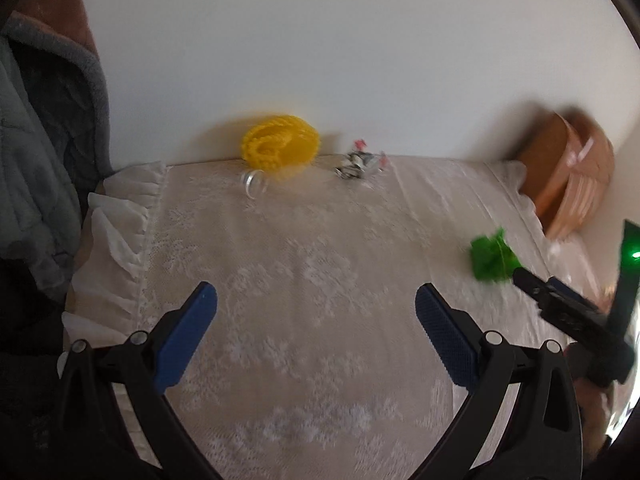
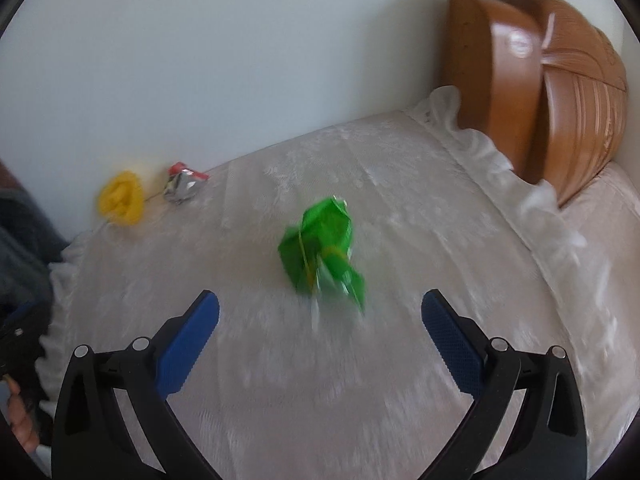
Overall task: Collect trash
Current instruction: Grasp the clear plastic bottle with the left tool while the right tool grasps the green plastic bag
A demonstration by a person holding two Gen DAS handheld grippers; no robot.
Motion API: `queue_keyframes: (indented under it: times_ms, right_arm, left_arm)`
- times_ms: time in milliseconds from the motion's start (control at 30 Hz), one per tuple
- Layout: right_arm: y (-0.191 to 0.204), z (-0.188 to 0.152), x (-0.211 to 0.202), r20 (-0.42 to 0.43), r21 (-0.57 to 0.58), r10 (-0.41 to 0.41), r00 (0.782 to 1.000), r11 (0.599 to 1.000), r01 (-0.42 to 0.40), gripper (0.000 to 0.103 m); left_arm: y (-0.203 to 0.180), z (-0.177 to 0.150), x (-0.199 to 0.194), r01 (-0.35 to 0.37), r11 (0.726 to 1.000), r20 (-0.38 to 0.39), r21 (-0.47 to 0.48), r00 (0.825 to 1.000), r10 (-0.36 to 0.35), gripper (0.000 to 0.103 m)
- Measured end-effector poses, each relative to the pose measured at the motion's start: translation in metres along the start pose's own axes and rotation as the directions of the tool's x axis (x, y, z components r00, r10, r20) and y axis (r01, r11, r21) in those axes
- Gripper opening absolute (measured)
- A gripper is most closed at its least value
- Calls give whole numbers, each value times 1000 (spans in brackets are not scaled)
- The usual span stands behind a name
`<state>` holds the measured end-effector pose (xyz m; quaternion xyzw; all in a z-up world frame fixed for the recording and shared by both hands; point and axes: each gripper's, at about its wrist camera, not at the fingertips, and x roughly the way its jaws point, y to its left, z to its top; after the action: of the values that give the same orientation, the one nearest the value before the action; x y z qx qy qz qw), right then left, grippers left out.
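Right wrist view: the right gripper [image 2: 320, 312] hovers low over the lace bedcover [image 2: 400, 220], jaws spread wide and empty, with the crumpled green wrapper [image 2: 322, 246] lying at frame centre, just ahead of the gap between the blue pads [image 2: 188, 344]. Left wrist view: the left gripper [image 1: 316, 320] is likewise wide open and holds nothing; the same green wrapper [image 1: 492, 258] appears at the right edge, touching or just beside the tip of the right gripper [image 1: 524, 276], which enters from the lower right.

Further trash sits at the far edge of the bed against the wall: a yellow mesh piece [image 1: 280, 150] and a silver-and-red wrapper [image 1: 358, 164] at upper centre of the left view, with a small clear item [image 1: 254, 182], too blurred to identify, just in front of the yellow one.

Risks, as judged: both views are motion-blurred, so a fast closing could land short and only nudge the light wrapper across the cloth. Pads driven too low may pinch the lace with it. The springy crumple may also slip from a shallow bite.

Pose: both tools point forward and slightly downward over the bed; a hand [image 2: 22, 420] shows at the lower left of the right view.
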<state>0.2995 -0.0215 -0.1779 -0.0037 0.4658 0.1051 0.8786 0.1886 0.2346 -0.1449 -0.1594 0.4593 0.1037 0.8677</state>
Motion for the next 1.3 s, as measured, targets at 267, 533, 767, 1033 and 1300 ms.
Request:
queue_keyframes:
  times_ms: [267,533,767,1033,1300]
  right_arm:
    - [5,14,46,-77,-41,-69,995,997,66,77]
    - [0,14,41,-81,-36,-29,996,999,26,47]
    - [-6,7,6,-33,-11,23,999,1000,-23,47]
    - [-11,-6,-25,-9,7,47,999,999,-47,47]
    - [-9,-23,-47,2,20,54,999,998,-54,47]
  left_arm:
    - [7,40,35,-66,989,-45,-133,997,60,95]
    - [26,79,82,-155,910,-158,-386,982,100,95]
    - [28,96,122,-230,862,-237,-452,962,132,95]
    - [27,87,140,-209,871,-264,-445,960,95,74]
    - [34,63,117,-178,889,-222,-421,971,89,73]
